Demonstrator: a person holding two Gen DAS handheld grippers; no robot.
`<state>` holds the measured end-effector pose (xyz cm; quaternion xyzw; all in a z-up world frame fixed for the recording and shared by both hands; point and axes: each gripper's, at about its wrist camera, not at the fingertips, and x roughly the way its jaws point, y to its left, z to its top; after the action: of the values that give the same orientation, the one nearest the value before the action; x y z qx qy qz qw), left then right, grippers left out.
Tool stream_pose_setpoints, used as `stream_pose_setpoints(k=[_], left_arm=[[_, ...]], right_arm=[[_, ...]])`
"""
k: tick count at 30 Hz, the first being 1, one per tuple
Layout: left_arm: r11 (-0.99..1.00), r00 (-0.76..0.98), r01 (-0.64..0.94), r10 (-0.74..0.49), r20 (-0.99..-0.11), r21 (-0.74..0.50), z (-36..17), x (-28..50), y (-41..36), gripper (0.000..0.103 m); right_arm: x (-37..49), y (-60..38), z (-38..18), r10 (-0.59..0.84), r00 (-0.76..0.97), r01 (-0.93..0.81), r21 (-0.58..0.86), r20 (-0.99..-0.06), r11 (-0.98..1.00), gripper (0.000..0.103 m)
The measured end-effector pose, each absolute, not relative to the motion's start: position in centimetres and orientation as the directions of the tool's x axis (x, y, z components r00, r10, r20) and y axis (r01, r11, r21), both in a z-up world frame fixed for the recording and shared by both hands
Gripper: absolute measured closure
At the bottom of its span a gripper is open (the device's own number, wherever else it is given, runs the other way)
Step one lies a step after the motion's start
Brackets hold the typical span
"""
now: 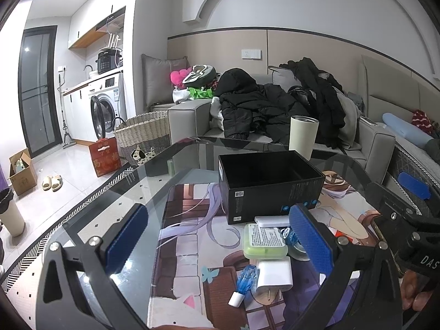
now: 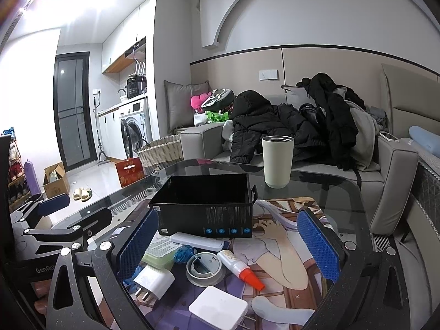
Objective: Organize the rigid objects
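An empty black box [image 1: 268,181] [image 2: 205,206] stands on the printed mat of a glass table. In front of it lie small items: a green case [image 1: 264,242] [image 2: 159,251], a flat white bar [image 2: 196,241], a white plug charger [image 1: 272,277] [image 2: 154,279], a blue clear piece [image 1: 247,276], a round grey lid [image 2: 205,268], a glue tube with orange tip [image 2: 242,266] and a square white charger [image 2: 218,308]. My left gripper [image 1: 217,236] is open above the items. My right gripper [image 2: 228,247] is open above them too. Both are empty.
A cream tumbler [image 1: 302,136] [image 2: 277,161] stands behind the box near the table's far edge. A grey sofa [image 1: 187,115] heaped with dark coats lies beyond. A wicker basket [image 1: 143,134], a red bag [image 1: 106,156] and a cardboard box [image 1: 22,172] stand on the floor at left.
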<state>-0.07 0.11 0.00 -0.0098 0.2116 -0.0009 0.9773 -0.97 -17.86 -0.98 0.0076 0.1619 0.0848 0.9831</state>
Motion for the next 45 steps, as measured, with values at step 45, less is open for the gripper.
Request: stream_pose_setpoints(k=[45], left_arm=[[1.000,0.906,0.008,-0.015,-0.424,-0.017,-0.7,0.0,-0.3,0.000]], right_arm=[[-0.8,-17.6,-2.2,0.163,0.924,-0.159,0.038,-0.346,0.986,0.001]])
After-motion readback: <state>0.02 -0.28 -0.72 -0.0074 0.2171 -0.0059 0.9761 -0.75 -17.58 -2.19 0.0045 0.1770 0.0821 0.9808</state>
